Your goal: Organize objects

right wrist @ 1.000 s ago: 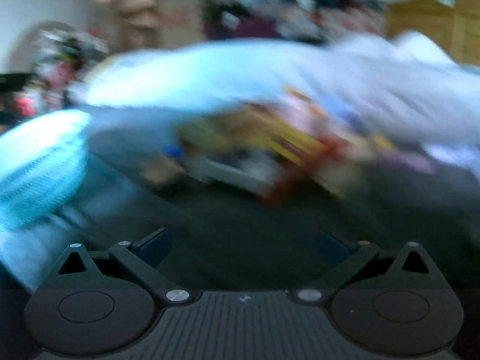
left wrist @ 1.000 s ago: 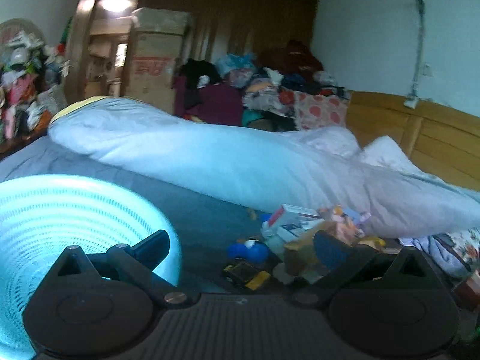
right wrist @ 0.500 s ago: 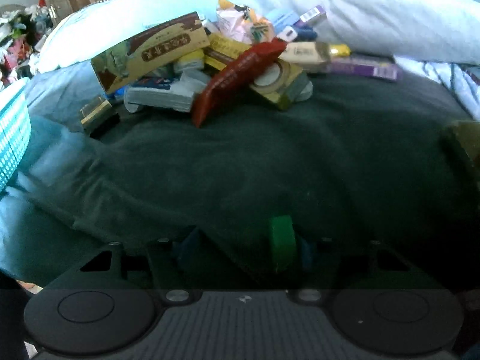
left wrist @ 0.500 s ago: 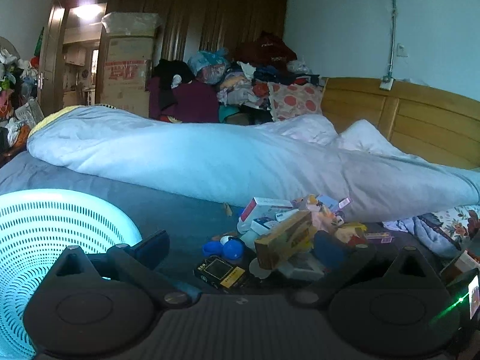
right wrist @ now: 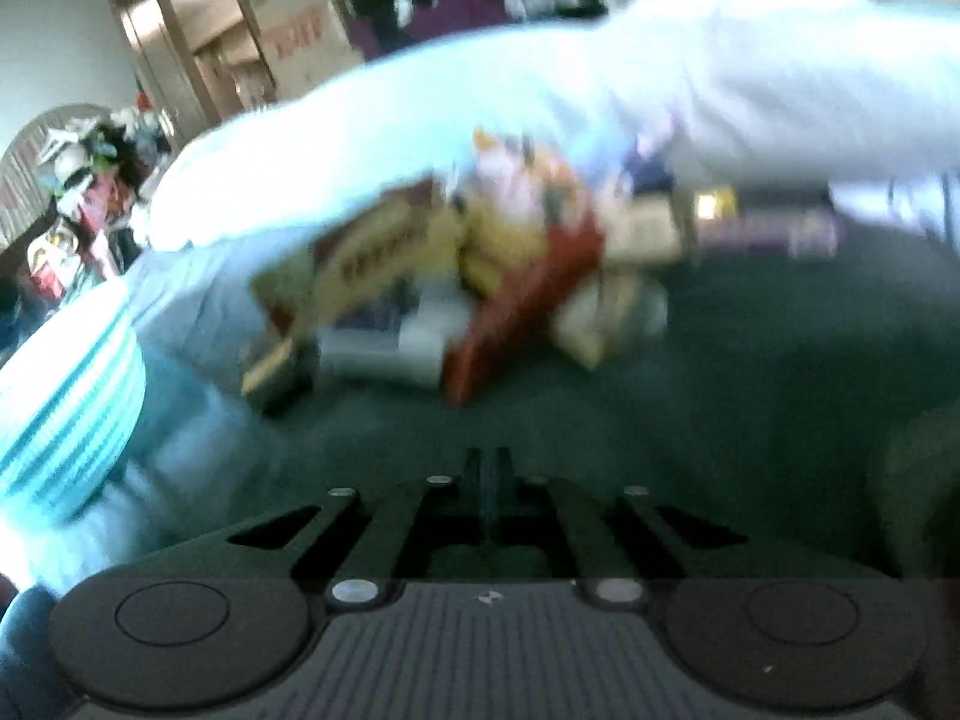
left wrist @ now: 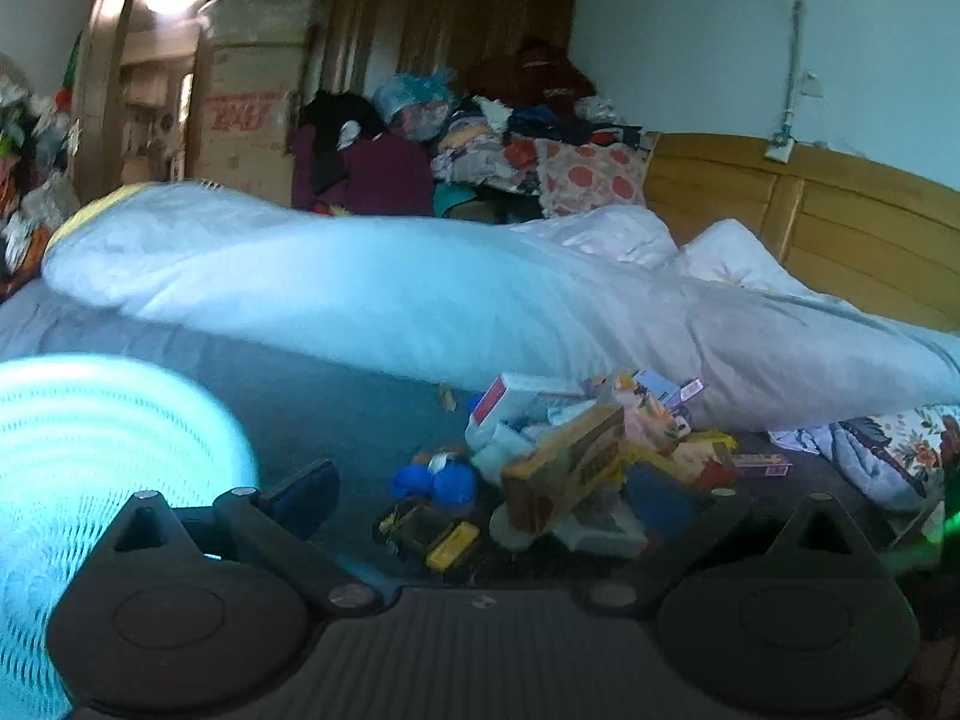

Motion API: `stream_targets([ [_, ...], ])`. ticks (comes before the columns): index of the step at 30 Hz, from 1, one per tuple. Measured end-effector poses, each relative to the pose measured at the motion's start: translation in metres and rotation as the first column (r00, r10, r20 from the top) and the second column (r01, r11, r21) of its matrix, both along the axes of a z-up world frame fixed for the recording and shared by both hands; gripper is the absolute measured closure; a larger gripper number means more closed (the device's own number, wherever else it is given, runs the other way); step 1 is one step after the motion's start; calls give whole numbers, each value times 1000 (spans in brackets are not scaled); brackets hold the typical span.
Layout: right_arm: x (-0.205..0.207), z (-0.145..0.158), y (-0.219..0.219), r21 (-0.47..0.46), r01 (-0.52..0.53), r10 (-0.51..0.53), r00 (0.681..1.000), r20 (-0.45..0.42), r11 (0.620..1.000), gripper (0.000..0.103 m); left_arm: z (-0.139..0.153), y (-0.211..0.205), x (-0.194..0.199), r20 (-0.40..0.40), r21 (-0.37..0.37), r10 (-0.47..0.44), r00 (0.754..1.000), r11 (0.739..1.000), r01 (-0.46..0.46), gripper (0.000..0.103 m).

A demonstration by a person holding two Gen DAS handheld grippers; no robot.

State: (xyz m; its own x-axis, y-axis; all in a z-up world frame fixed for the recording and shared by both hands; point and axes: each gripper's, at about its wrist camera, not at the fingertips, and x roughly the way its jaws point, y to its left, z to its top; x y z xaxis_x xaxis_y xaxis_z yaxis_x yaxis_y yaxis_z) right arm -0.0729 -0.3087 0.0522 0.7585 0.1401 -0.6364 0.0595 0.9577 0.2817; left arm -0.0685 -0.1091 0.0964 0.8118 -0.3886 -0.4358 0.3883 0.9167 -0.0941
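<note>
A pile of small boxes and packets (left wrist: pixel 576 456) lies on the dark bedsheet below a rolled white duvet (left wrist: pixel 420 294); it also shows, blurred, in the right wrist view (right wrist: pixel 480 264). A black and yellow box (left wrist: pixel 429 531) and a blue object (left wrist: pixel 435 483) lie at the pile's near left. A turquoise perforated basket (left wrist: pixel 90 468) stands at the left, also in the right wrist view (right wrist: pixel 66 402). My left gripper (left wrist: pixel 480 504) is open and empty, just short of the pile. My right gripper (right wrist: pixel 487 480) has its fingers together with nothing visible between them, above bare sheet.
A wooden headboard (left wrist: pixel 810 216) runs along the right. Heaped clothes (left wrist: pixel 480 132) and a cardboard box (left wrist: pixel 246 102) stand behind the bed. Floral fabric (left wrist: pixel 888 450) lies right of the pile.
My right gripper has shut; a green object that was between its fingers half a second ago is no longer visible, and the view has swung up toward the pile. The left view shifted slightly.
</note>
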Motion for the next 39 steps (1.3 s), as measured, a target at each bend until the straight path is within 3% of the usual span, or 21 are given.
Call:
stream_targets([
  [4,40,-9,11,-60,-75,81,992,95,995,94,-9,-29,26,21,58,-39,999,998,38,0],
  [6,53,-19,24,-73,-150,157,982,102,986,72,-16,-39,34,11,89,-58,998,994,56,0],
  [7,55,-24,24,-7,-165,165,983,85,986,46,-20,-43,36,9,111,-65,998,992,64,0],
  [8,48,-24,20,44,-149,143,984,105,988,41,-24,-45,36,9,135,-71,997,988,69,0],
  [11,23,-22,13,54,-88,81,989,121,995,41,-35,-49,38,9,179,-92,996,980,89,0],
  [15,22,-37,2,61,-50,46,997,55,997,41,-44,-61,43,5,203,-111,994,973,108,0],
  [18,10,-28,2,51,-24,20,997,81,998,41,-45,-66,41,-4,199,-130,991,972,128,0],
  [20,-3,-22,4,26,-39,36,994,105,999,33,-49,-66,39,-16,201,-139,990,970,140,0],
  [23,-24,-16,8,-17,-54,56,993,101,998,31,-56,-67,38,-46,190,-137,989,971,144,0],
  [28,-40,-11,14,-105,-74,85,991,103,992,29,-75,-77,33,-107,189,-176,979,963,194,0],
  [31,-46,-7,9,-103,-50,63,989,130,993,29,-78,-83,27,-110,191,-216,970,953,234,1],
  [33,-53,0,0,-57,-33,43,981,188,998,30,-81,-85,26,-103,201,-217,971,951,234,1],
  [36,-56,21,-25,170,-33,-15,962,273,985,31,-87,-81,32,-127,194,-184,975,959,207,1],
  [38,-51,30,-43,332,-40,-62,954,293,942,30,-91,-77,36,-141,185,-161,977,965,186,0],
  [39,-45,31,-56,447,-44,-99,952,291,893,30,-93,-75,38,-149,173,-149,978,969,174,1],
])
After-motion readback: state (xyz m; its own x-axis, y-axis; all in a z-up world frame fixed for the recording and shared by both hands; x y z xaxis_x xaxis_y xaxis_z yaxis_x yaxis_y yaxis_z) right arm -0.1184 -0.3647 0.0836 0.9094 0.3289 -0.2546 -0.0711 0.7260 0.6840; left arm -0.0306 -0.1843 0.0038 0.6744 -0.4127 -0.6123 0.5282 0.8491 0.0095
